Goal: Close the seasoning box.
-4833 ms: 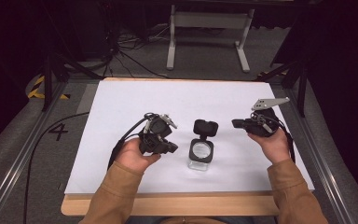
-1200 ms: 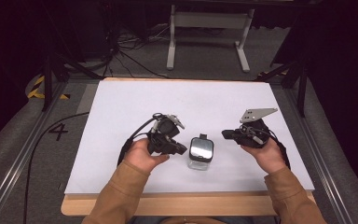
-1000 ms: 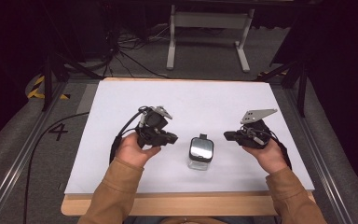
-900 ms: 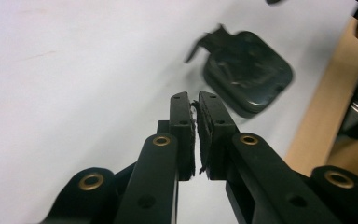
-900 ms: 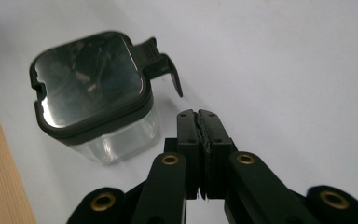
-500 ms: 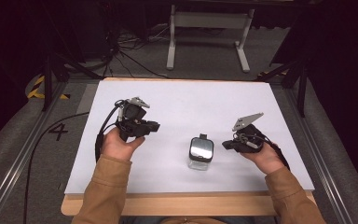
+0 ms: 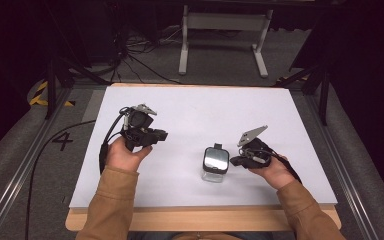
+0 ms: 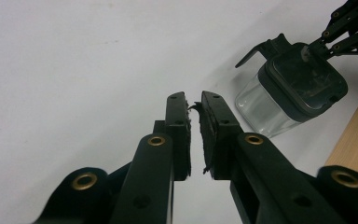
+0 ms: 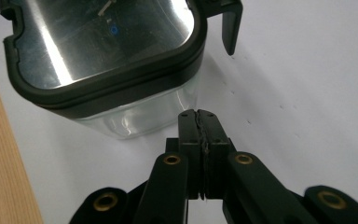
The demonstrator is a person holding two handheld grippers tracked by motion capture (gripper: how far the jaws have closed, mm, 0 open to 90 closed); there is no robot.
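A small clear container (image 7: 215, 165) with a dark lid is seen on the white tabletop (image 7: 195, 115), near its front edge, upright and just beside the right tongs (image 7: 236, 161). Its body is made of see-through plastic or glass with rounded corners, and its dark-rimmed lid (image 9: 107, 42) carries a shiny panel and a latch flap (image 9: 228, 23) that sticks out at one side. The container is judged to be light, stiff and rather slippery on its smooth walls, so a hold across two opposite walls just under the lid rim, or on the latch flap for opening, is thought safest; a hard squeeze could crack it or make it shoot out sideways. The right tongs are seen fully closed with nothing between them, their tips close to the container's side wall. The left tongs (image 8: 195, 100), well apart from the container, have just been opening and stand slightly parted, with nothing held.
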